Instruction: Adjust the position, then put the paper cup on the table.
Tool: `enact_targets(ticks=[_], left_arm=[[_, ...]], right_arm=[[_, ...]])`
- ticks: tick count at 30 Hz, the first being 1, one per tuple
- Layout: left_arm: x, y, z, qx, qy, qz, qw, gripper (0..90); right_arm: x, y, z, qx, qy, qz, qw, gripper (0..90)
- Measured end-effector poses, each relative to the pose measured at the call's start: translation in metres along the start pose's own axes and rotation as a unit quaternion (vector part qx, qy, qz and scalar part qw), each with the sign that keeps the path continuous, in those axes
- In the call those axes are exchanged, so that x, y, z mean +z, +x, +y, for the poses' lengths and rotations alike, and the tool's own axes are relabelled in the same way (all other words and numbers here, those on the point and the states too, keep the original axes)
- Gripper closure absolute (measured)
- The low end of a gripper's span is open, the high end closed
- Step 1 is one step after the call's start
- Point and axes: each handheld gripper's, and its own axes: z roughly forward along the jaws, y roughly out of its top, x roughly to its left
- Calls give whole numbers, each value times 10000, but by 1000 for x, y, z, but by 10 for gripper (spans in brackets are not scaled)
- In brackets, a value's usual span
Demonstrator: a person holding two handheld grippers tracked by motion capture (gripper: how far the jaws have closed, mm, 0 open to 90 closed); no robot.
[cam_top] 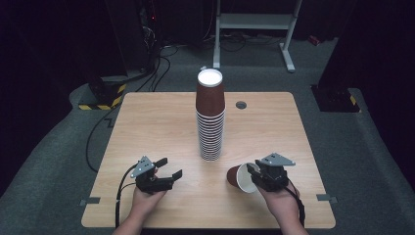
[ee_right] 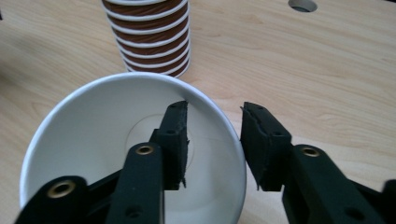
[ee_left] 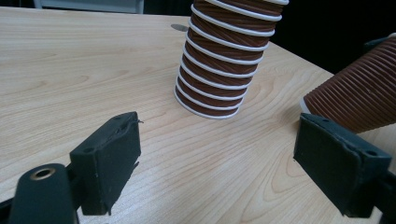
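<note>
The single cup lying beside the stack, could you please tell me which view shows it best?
The high view: the single cup appears whole, lying on its side on the table near the stack. The right gripper view gives just its white inside and rim; the left gripper view shows part of its ribbed brown wall.

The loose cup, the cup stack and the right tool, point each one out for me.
loose cup [cam_top: 237,176], high view, on its brown ribbed side.
cup stack [cam_top: 211,134], high view, on its banded middle.
right tool [ee_right: 214,142], right gripper view, midway between its fingertips, astride the cup's rim.
</note>
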Motion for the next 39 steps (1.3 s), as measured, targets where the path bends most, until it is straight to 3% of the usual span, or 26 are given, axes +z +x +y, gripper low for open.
enact_targets(ticks=[8,14,20,24,27,30,32,34,35,36,39], left_arm=[[-1,1,0,-28,-1,15,10000,148],[-1,2,0,-30,5,19,10000,148],[0,3,-2,59,185,145,9997,148],[2,6,-4,55,380,280,9989,149],[4,9,-6,111,746,462,9961,149],[7,14,-9,144,1206,679,9903,149],[10,16,-11,183,1456,806,9859,149],[11,15,-11,205,1486,871,9848,151],[11,14,-11,309,1512,958,9834,151],[13,13,-12,378,1622,1061,9803,152],[16,13,-12,361,1816,1153,9759,150]], right_arm=[[9,6,12,-131,-126,-23,9998,453],[4,9,18,-160,-330,-15,9993,429],[-4,4,12,116,-746,-67,9971,400],[-13,-4,3,291,-1074,-295,9934,387],[-15,-10,-3,368,-1165,-444,9915,386],[-15,-20,-16,467,-1159,-641,9901,374],[-9,-26,-28,475,-1051,-757,9904,367],[-3,-30,-42,518,-902,-819,9912,360],[1,-32,-48,529,-819,-850,9916,355],[6,-33,-55,544,-740,-868,9920,347],[18,-38,-74,673,-421,-902,9928,319]])
